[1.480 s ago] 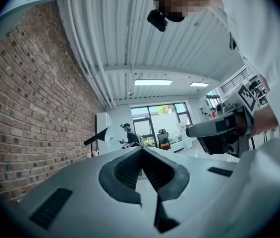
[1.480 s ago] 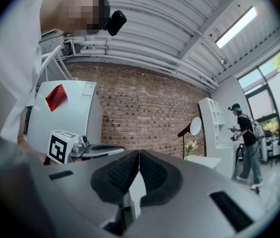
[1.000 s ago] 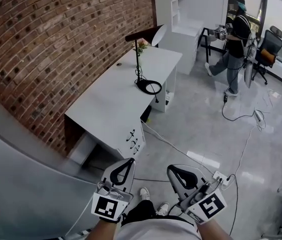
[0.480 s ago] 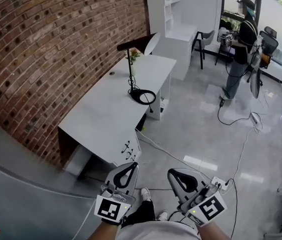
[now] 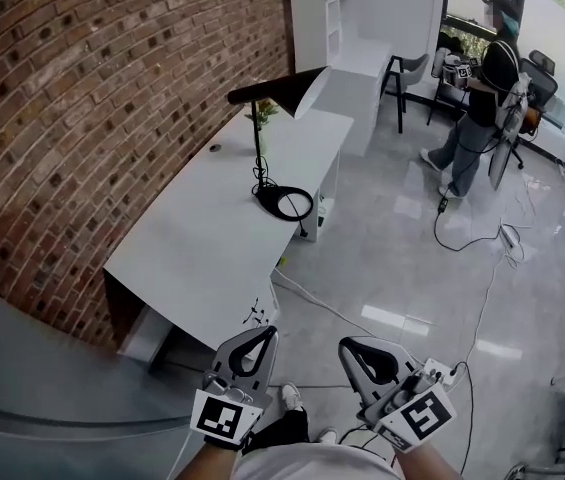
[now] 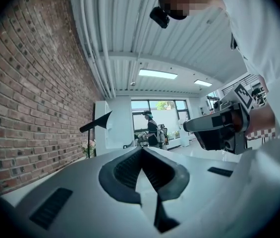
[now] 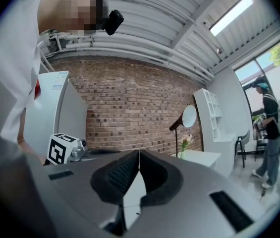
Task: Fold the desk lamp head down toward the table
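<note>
A white worktop (image 5: 197, 253) runs along the brick wall (image 5: 92, 98). At its far end the black desk lamp (image 5: 282, 84) stands upright on a ring base, its long head level. Well apart from it, the left gripper (image 5: 260, 332) and right gripper (image 5: 348, 347) keep their jaws clenched, empty.

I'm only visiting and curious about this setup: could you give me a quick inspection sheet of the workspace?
Surface: white desk against a brick wall.
Job's things: desk lamp, head raised, ring base on the desk, untouched.
Clutter: small flowering plant behind the lamp; one small dark thing near the wall.
Tongs: left tongs and right tongs both shut, empty, short of the desk.
Cables: lamp cord on the desk; white cable and power strip on the floor.
Surroundings: white shelf unit, chair, another person standing.
</note>
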`<state>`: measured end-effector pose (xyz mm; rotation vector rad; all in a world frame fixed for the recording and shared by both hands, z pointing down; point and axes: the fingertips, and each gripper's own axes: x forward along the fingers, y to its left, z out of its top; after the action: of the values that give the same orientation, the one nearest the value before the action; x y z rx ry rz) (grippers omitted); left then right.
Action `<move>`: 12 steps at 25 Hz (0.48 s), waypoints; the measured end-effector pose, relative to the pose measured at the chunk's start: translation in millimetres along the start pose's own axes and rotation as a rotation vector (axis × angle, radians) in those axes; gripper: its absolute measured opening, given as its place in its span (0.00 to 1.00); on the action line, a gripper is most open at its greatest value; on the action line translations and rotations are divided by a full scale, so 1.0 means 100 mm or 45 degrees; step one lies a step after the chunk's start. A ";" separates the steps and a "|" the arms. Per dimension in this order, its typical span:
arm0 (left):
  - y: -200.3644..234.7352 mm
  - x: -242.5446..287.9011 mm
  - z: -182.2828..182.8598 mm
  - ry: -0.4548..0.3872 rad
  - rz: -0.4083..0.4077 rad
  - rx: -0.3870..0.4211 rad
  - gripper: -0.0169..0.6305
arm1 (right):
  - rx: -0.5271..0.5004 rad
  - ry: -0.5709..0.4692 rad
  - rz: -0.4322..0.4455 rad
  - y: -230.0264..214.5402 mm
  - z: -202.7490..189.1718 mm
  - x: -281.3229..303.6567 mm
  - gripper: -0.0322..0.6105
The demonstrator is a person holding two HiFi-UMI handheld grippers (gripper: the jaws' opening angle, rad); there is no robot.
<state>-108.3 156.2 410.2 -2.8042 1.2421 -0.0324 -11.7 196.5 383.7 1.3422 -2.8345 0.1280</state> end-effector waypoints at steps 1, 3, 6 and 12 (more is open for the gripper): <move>0.08 0.05 -0.02 -0.001 0.006 -0.006 0.04 | 0.001 0.006 0.002 -0.04 0.00 0.09 0.08; 0.26 0.11 -0.05 -0.004 0.020 -0.019 0.04 | -0.003 0.018 0.008 -0.11 0.00 0.28 0.08; 0.55 0.19 -0.11 -0.006 0.046 -0.038 0.04 | -0.018 0.027 0.022 -0.18 0.02 0.57 0.08; 1.01 0.31 -0.19 -0.025 0.069 -0.053 0.04 | -0.045 0.052 0.046 -0.23 0.04 1.07 0.08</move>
<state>-163.5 64.6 420.8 -2.7969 1.3289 0.0245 -61.3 98.9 385.2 1.2671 -2.8143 0.1042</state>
